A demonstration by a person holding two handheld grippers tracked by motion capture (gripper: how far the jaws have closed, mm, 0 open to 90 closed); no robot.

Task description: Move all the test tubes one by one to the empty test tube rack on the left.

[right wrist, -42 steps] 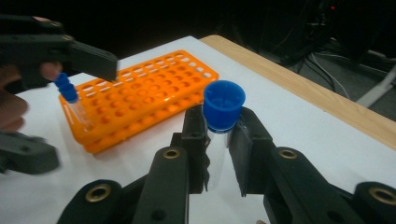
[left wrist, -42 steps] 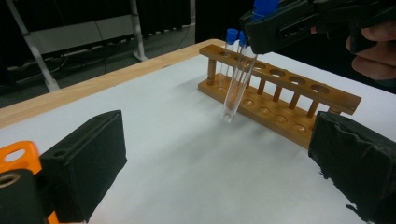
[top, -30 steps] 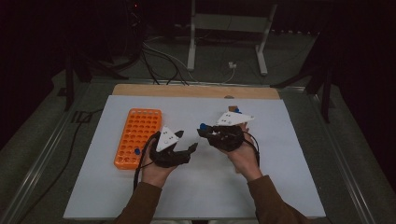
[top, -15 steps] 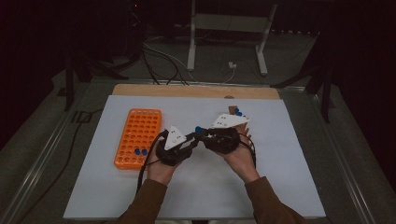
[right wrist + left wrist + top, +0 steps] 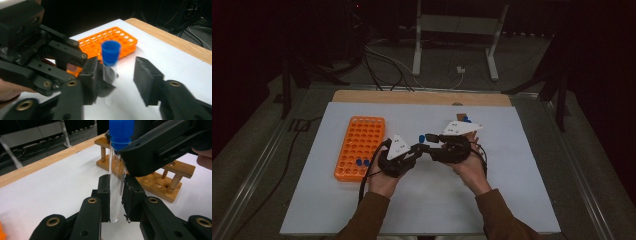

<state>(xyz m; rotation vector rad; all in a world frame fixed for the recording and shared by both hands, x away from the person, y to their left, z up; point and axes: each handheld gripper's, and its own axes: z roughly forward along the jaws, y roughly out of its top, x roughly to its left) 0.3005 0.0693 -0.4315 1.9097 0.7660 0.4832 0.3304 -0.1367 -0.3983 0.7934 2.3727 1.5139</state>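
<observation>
— Where's the tube?
— Clear tube [image 5: 115, 195] with blue cap [image 5: 121, 131], upright above the white surface [image 5: 512, 165], clamped low down between the left gripper [image 5: 115, 198] fingers [image 5: 103, 195].
— And the right gripper [image 5: 117, 77]?
— Fingers just opening, standing apart around the capped end; one finger [image 5: 147, 80] clear of the glass.
— Nearby?
— Orange rack [image 5: 360, 146] to the left; wooden rack [image 5: 160, 180] beyond.

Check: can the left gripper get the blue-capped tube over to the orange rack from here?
Probably yes. The left gripper is shut on the tube, the right gripper has been opening off it, and the orange rack lies close beside the left hand, nothing between.
</observation>
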